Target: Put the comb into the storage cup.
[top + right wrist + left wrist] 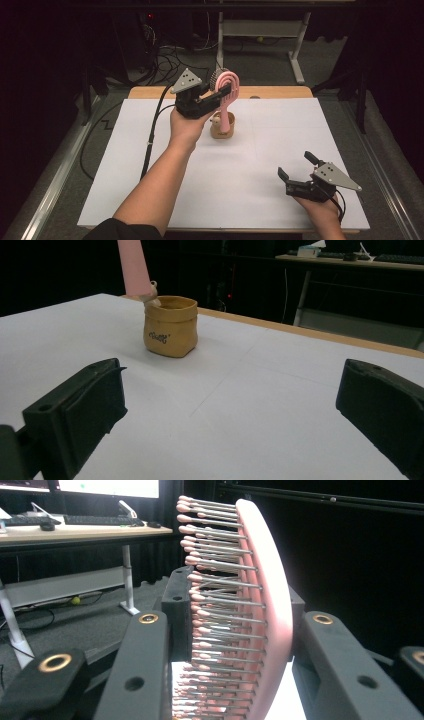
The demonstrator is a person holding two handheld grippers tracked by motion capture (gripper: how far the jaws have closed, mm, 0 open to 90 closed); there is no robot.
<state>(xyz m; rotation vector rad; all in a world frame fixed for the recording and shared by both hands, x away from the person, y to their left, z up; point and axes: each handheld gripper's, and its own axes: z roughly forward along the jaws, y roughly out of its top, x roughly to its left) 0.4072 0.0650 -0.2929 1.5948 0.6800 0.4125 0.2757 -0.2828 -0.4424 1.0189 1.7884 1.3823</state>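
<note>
Hairbrush: you hold the pink hairbrush (pixel 227 92) up by its head, handle pointing down into the little tan pot (pixel 222 127) at the far middle of the white table (pixel 150 165).
High view, left: your left gripper (pixel 224 92) is clamped on the brush head, lifted above the pot.
High view, right: your right gripper (pixel 296 165) rests low near the front right corner, jaws spread wide, with nothing in them.
Left gripper view: the brush (pixel 250 610) sits between the two black jaws, one on the pin side, one on the smooth back.
Right gripper view: the pot (pixel 170 326) stands upright, well apart from the open jaws, and the pink handle (pixel 134 267) goes into it.
How it handles: the brush looks light and stiff. Its pins look bendy, so squeeze gently. The smooth back may slip.
Best hold: the head's edges or the handle.
Pot: it looks small and light, so it may tip.
</note>
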